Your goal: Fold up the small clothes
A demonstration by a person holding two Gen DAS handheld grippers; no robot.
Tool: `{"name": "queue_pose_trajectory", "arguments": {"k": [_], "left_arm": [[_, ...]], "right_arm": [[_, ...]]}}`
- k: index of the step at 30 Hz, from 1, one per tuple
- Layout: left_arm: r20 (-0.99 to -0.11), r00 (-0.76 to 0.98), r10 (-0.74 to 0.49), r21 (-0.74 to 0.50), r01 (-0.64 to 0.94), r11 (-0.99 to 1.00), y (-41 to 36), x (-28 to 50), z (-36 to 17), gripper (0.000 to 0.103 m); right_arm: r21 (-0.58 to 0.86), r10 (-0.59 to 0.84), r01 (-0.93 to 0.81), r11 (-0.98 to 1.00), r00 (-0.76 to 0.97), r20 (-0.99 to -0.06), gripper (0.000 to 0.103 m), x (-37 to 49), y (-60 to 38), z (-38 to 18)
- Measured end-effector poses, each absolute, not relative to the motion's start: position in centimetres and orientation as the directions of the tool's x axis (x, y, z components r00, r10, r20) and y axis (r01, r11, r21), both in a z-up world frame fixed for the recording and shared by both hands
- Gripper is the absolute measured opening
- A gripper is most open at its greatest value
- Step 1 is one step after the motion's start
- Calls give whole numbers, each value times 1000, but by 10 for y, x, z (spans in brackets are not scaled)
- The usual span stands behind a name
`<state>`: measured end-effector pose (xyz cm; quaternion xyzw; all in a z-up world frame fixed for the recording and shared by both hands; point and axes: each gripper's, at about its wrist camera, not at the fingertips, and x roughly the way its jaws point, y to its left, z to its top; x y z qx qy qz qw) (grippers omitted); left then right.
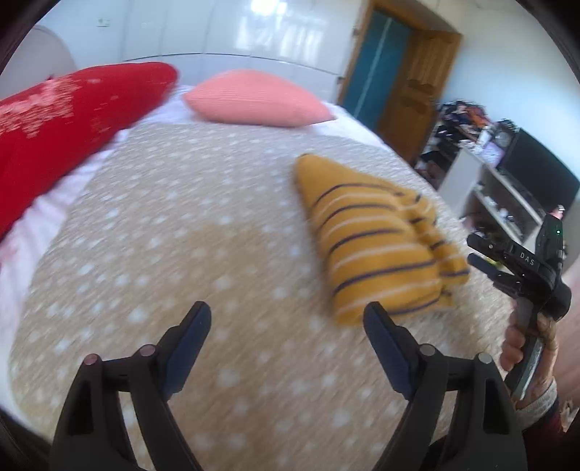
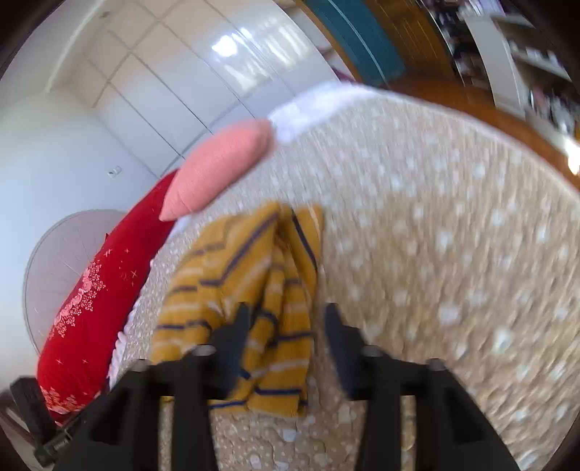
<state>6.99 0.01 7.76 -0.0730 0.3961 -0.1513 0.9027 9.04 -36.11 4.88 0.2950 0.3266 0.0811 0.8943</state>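
Left wrist view shows a bedroom with glossy white wardrobe doors (image 1: pixel 203 32) along the far wall, a wooden door (image 1: pixel 409 90) with a teal panel beside it, and a white shelf unit (image 1: pixel 482 184) full of small things on the right; these are too blurred to name. The bed (image 1: pixel 163 235) takes most of both views. It is covered with a beige bedspread with white dots, and a white sheet shows at its far edge. A long red pillow (image 1: pixel 65 119) with a pale flower print lies along one side of the bed, and a smaller pink pillow (image 1: pixel 253 101) lies at the head, just beside it.

The mustard striped garment (image 1: pixel 377 239), with dark and white stripes, lies bunched and partly folded on the bedspread, well apart from the pillows.

My left gripper (image 1: pixel 286 322) is wide open above the bare bedspread, with the garment's near edge just past its right finger. My right gripper (image 2: pixel 288 319) is also open, a bit narrower, and holds nothing; the garment's edge is seen between and under its fingers, but I cannot tell if they touch it. In the left wrist view my right hand (image 1: pixel 525 344) holds its handle at the bed's right edge.
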Motion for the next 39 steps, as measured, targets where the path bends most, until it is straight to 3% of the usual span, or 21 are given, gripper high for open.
{"name": "queue_pose_trajectory", "arguments": {"k": [2, 6, 9, 10, 12, 14, 17, 21, 24, 26, 29, 31, 36, 39], "left_arm": [[-683, 617, -391, -295, 257, 920, -13, 97, 75, 96], [-700, 524, -485, -388, 292, 874, -39, 154, 55, 96], [-734, 454, -505, -388, 330, 861, -68, 185, 31, 96], [-745, 417, -522, -407, 336, 849, -77, 192, 20, 97], [-759, 349, -549, -455, 318, 831, -85, 201, 6, 96], [-739, 368, -565, -464, 331, 822, -84, 199, 19, 72], [-712, 411, -570, -459, 342, 820, -70, 194, 52, 68], [-675, 470, -569, -441, 362, 821, -55, 186, 88, 70], [-719, 513, -469, -326, 348, 879, -65, 178, 82, 84], [-772, 503, -388, -244, 329, 912, -73, 175, 58, 88], [-836, 402, -373, -250, 325, 912, -82, 170, 14, 88], [-817, 425, -390, -277, 305, 911, -76, 161, 12, 88], [-745, 562, -358, -260, 249, 933, -48, 125, 49, 88], [-684, 672, -284, -205, 195, 959, -27, 91, 78, 88]], "right_arm": [[561, 346, 29, 827, 761, -549, 86, 108, -355, 53], [546, 402, 6, 837, 671, -623, 87, 162, -337, 33], [556, 416, 29, 830, 632, -654, 85, 196, -329, 10], [599, 464, 22, 801, 608, -644, 80, 206, -326, 2], [695, 540, 46, 718, 593, -597, 61, 217, -327, -8], [766, 608, 37, 641, 584, -537, 47, 222, -327, -10], [802, 664, -52, 596, 594, -455, 42, 222, -324, 14], [819, 692, -154, 553, 633, -348, 42, 208, -328, 37], [738, 586, -74, 671, 662, -466, 55, 209, -327, 26], [577, 401, 59, 815, 661, -635, 56, 208, -327, 10], [554, 358, 74, 829, 691, -628, 59, 189, -335, 18], [517, 317, 53, 854, 735, -599, 58, 173, -334, 45], [524, 442, -136, 841, 733, -518, 58, 148, -305, 90], [548, 501, -163, 820, 667, -552, 58, 153, -284, 67]]}}
